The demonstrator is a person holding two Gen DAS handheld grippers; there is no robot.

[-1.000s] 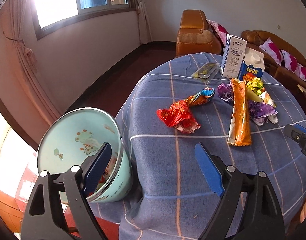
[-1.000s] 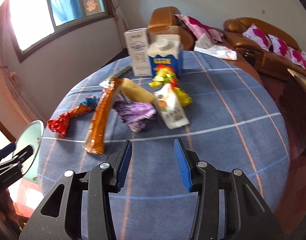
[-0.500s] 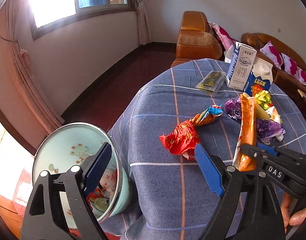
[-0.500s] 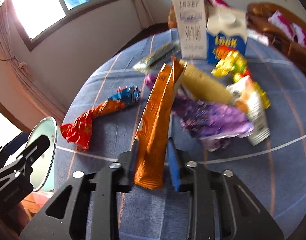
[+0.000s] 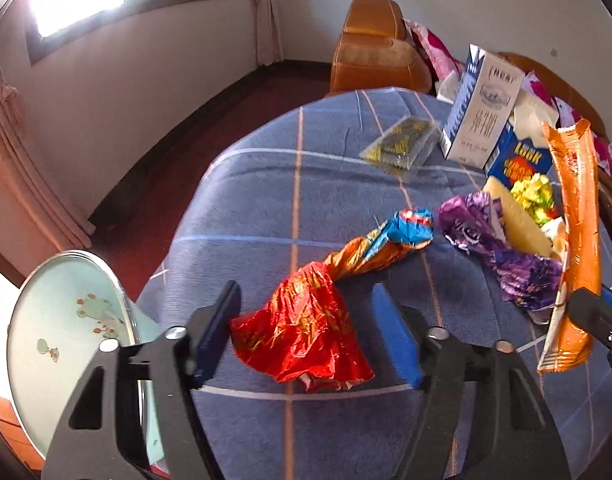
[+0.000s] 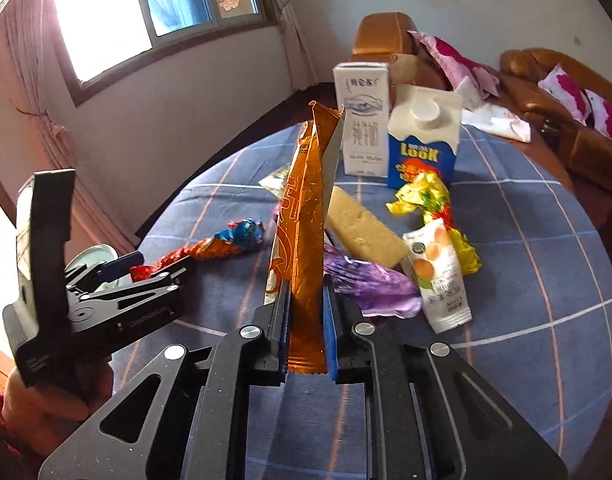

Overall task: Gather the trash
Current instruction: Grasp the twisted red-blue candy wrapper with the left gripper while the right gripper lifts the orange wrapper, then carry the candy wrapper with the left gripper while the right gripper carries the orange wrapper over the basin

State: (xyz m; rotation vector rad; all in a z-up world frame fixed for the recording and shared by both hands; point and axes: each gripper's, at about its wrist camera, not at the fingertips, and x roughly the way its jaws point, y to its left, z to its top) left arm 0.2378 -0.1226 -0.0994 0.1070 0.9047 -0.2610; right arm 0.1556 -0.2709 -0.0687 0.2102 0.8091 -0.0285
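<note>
My right gripper (image 6: 305,320) is shut on a long orange wrapper (image 6: 304,216) and holds it upright above the table; the wrapper also shows in the left wrist view (image 5: 578,240). My left gripper (image 5: 310,332) is open, its fingers on either side of a crumpled red wrapper (image 5: 306,332) twisted into an orange and blue tail (image 5: 390,240). A pale blue bin (image 5: 66,344) stands left of the table. In the right wrist view my left gripper (image 6: 138,268) sits by the red wrapper (image 6: 154,264).
On the blue checked tablecloth (image 6: 546,280) lie a purple wrapper (image 6: 370,284), a yellow bar (image 6: 362,232), a white sachet (image 6: 438,272), yellow foil (image 6: 422,196) and a clear packet (image 5: 402,144). A white carton (image 6: 364,120) and a blue carton (image 6: 422,140) stand behind. Sofas stand beyond.
My right gripper closed on the orange wrapper and lifted it upright. My left gripper moved from the bin forward over the table to straddle the red wrapper.
</note>
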